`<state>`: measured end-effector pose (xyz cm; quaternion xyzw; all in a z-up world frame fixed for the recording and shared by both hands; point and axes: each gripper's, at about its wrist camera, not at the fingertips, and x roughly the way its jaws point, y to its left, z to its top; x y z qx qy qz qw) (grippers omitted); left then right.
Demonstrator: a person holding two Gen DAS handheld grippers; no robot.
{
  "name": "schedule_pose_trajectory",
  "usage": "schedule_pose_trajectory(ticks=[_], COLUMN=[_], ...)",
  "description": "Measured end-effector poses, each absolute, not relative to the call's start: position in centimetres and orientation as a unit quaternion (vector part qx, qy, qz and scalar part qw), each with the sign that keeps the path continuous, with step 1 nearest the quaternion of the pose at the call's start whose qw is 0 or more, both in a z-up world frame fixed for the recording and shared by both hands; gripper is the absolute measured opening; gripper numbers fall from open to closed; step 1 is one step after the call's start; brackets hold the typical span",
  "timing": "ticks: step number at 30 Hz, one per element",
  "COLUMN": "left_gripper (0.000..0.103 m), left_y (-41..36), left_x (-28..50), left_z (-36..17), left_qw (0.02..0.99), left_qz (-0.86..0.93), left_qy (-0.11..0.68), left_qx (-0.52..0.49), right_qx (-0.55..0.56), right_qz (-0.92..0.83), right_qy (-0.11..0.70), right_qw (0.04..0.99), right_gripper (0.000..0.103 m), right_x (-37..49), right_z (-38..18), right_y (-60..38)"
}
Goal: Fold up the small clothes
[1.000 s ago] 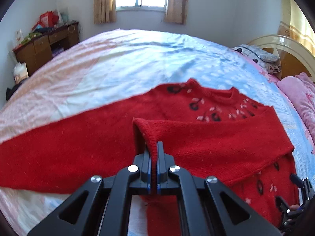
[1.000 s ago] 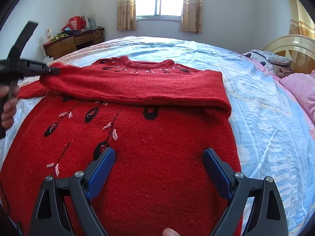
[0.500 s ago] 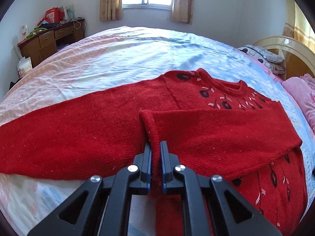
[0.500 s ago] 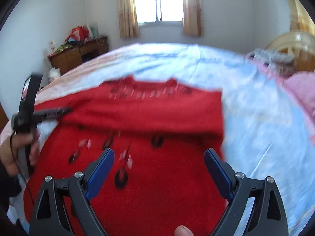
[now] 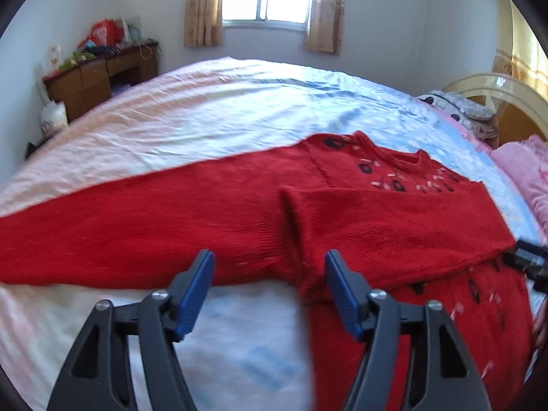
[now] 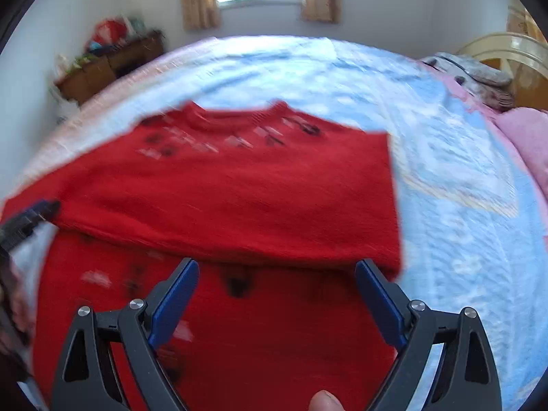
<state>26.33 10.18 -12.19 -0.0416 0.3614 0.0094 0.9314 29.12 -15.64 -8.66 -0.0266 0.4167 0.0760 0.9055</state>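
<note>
Red knit, the sweater (image 5: 394,226) lies flat across the bed's (image 5: 239,109) near edge, one sleeve (image 5: 376,236) folded over its chest. We have just opened our left gripper (image 5: 269,284) to drop the cuff there; our right gripper (image 6: 275,303) hangs open above the body.

Your red knit sweater (image 5: 394,233) with black and pale pink motifs, your bedspread (image 5: 212,116) in pale blue, cream and soft pink, your grippers' black frames with blue pads (image 5: 197,291), beige curtains (image 5: 202,7), brown desk (image 5: 99,75)
</note>
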Motion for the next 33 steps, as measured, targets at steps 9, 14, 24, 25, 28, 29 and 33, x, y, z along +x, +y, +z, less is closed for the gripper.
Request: schedule_pose_trajectory(ticks=[9, 14, 24, 25, 28, 29, 33], left_gripper=[0.096, 0.096, 0.094, 0.091, 0.079, 0.073, 0.066], left_y=[17.0, 23.7, 33.4, 34.0, 35.3, 35.6, 36.6], left_x=[23.1, 21.0, 17.3, 17.0, 16.8, 16.9, 17.7], left_z=[-11.2, -11.3, -12.5, -12.5, -12.5, -12.6, -13.3], left_qw=[0.931, 0.918, 0.879, 0.879, 0.877, 0.876, 0.873], left_qz=[0.111, 0.185, 0.281, 0.277, 0.266, 0.262, 0.256], left_qy=[0.346, 0.351, 0.359, 0.353, 0.335, 0.330, 0.308], left_qx=[0.006, -0.014, -0.141, -0.163, -0.219, -0.234, -0.280], right_qx=[-0.038, -0.100, -0.102, -0.104, -0.107, -0.106, -0.104], right_qz=[0.154, 0.165, 0.152, 0.150, 0.147, 0.148, 0.149], right_qy=[0.419, 0.396, 0.358, 0.356, 0.351, 0.351, 0.349], right_qw=[0.894, 0.898, 0.916, 0.917, 0.918, 0.918, 0.919], right_gripper=[0.093, 0.093, 0.093, 0.093, 0.093, 0.093, 0.093], right_x=[32.1, 29.6, 28.1, 27.9, 27.7, 27.7, 27.6], right_z=[-9.6, -12.2, -12.3, -12.4, -12.3, -12.3, -12.3], right_y=[-7.0, -2.8, -2.9, -2.8, -2.7, -2.8, -2.8])
